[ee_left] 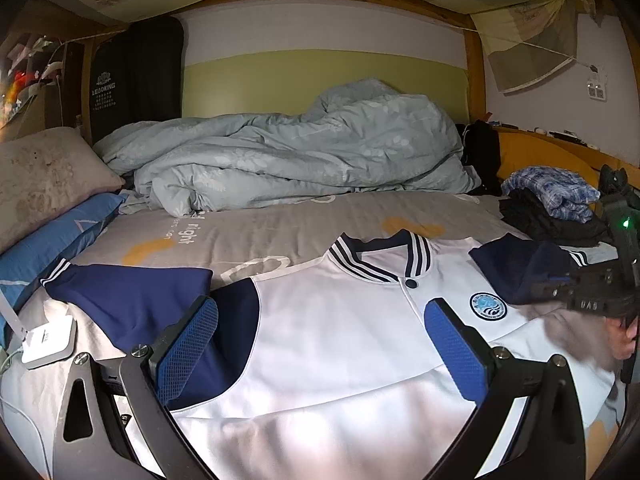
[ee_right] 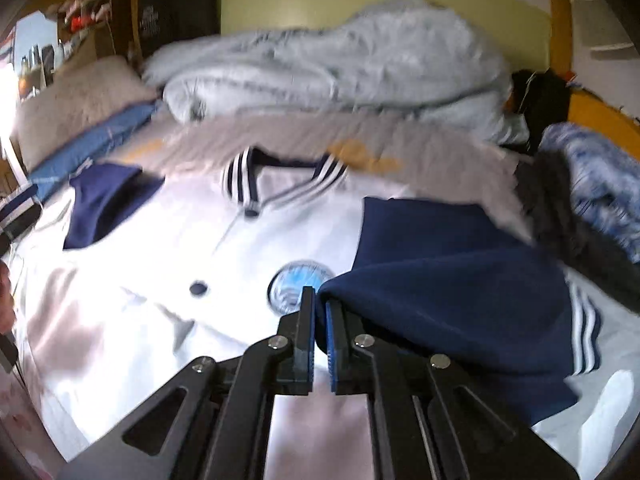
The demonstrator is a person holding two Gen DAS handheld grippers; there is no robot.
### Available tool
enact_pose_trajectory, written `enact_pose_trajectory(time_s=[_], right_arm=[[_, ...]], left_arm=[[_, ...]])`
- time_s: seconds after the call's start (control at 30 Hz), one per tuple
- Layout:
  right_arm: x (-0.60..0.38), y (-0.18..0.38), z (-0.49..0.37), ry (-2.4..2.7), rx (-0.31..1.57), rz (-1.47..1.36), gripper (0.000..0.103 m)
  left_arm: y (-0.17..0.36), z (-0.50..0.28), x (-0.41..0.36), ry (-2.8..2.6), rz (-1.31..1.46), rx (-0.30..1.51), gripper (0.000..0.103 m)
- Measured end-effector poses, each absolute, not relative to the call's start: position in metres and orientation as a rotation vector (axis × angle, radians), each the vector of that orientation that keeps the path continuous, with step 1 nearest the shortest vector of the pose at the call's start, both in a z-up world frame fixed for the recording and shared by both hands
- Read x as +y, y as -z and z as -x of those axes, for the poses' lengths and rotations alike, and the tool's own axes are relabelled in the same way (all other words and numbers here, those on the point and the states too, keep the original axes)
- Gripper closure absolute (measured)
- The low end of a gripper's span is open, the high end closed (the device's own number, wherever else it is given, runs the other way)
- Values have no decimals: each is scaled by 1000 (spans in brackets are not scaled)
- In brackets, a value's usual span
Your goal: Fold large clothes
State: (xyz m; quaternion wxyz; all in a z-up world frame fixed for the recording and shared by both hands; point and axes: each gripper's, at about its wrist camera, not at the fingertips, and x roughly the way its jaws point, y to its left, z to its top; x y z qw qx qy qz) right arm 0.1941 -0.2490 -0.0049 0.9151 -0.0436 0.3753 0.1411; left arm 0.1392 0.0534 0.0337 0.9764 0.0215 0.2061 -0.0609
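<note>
A white jacket (ee_left: 340,340) with navy sleeves is lying face up and spread across the grey bed sheet (ee_left: 248,236), collar toward the heaped pale blue duvet (ee_left: 288,160) at the far side. The left gripper (ee_left: 324,344) is hovering over the jacket's chest with its jaws spread wide and nothing between its blue pads. The right gripper (ee_right: 320,320) is sitting with its jaws pressed nearly together, and a fold of the navy right-hand sleeve (ee_right: 440,272) is lying against, and apparently between, the pads; the right wrist view is smeared, so the pinch is a judgement, not a certainty. That sleeve is already lying doubled inward toward the round chest badge (ee_right: 298,284), while the other sleeve (ee_left: 120,296) is still stretching outward toward a white box (ee_left: 48,340) at the bed's edge. Judging by the sheen and soft wrinkles, the body fabric is looking thin, light and slippery, likely to slide on the sheet and sag from any single hold; the sleeves are looking thicker and more matte. Better holds appear to be the ribbed striped cuff, the shoulder seam or the hem corners, where the cloth is doubled. A pile of folded clothes (ee_left: 560,200) is sitting beyond the jacket's right shoulder, near but apart.
</note>
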Motion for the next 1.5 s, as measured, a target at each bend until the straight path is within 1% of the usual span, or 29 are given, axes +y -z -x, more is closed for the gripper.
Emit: enact_pose_trajectory(time_s=[0.07, 0.1, 0.13, 0.17, 0.23, 0.33, 0.5, 0.57, 0.6, 0.67, 0.73, 0.87, 0.93, 1.03, 1.1, 1.17, 1.2, 1.23, 1.27, 1.37, 1.43, 1.5], right_arm=[[-248, 9, -192, -285, 773, 95, 83], [-248, 7, -189, -281, 771, 92, 69], [-250, 5, -185, -276, 768, 78, 59], [-254, 0, -180, -273, 754, 46, 56], [-261, -13, -170, -280, 731, -21, 43], [-272, -28, -156, -267, 690, -103, 30], [-311, -48, -148, -133, 610, -156, 23], [-332, -52, -151, -67, 597, -192, 19], [-349, -52, -156, -5, 610, -225, 15], [-373, -47, -162, 95, 658, -269, 15], [-404, -34, -171, 218, 754, -338, 15], [-453, 1, -180, 268, 881, -557, 15], [-466, 14, -180, 268, 903, -641, 15], [-474, 26, -184, 289, 912, -677, 15], [-475, 27, -188, 280, 890, -666, 16], [-474, 28, -192, 270, 868, -636, 34], [-473, 30, -197, 271, 870, -613, 51], [-472, 34, -201, 272, 869, -604, 60], [-474, 37, -204, 269, 863, -607, 65], [-474, 39, -204, 262, 816, -622, 90], [-466, 28, -200, 257, 749, -601, 95], [-451, 7, -194, 215, 663, -534, 95]], left_arm=[[-34, -137, 53, 120, -51, 409, 0], [-35, -137, 52, 119, -54, 407, 0], [-35, -136, 52, 119, -54, 405, 0], [-36, -136, 51, 121, -53, 404, 0], [-36, -135, 51, 123, -51, 402, 0], [-36, -134, 52, 124, -48, 402, 0], [-37, -133, 53, 122, -43, 402, 0], [-37, -133, 52, 121, -42, 403, 0], [-37, -133, 52, 121, -43, 401, 0], [-37, -133, 53, 118, -43, 401, 0], [-37, -133, 53, 119, -41, 403, 0], [-35, -132, 53, 119, -45, 408, 0], [-36, -132, 52, 113, -58, 403, 0], [-35, -132, 52, 112, -58, 403, 0], [-34, -131, 53, 113, -53, 407, 0], [-34, -133, 53, 112, -54, 410, 0], [-33, -132, 53, 110, -57, 409, 0], [-34, -133, 53, 110, -55, 408, 0], [-34, -133, 53, 111, -53, 409, 0], [-34, -133, 55, 111, -47, 409, 0], [-34, -133, 57, 114, -34, 404, 0], [-35, -133, 61, 125, -15, 403, 0]])
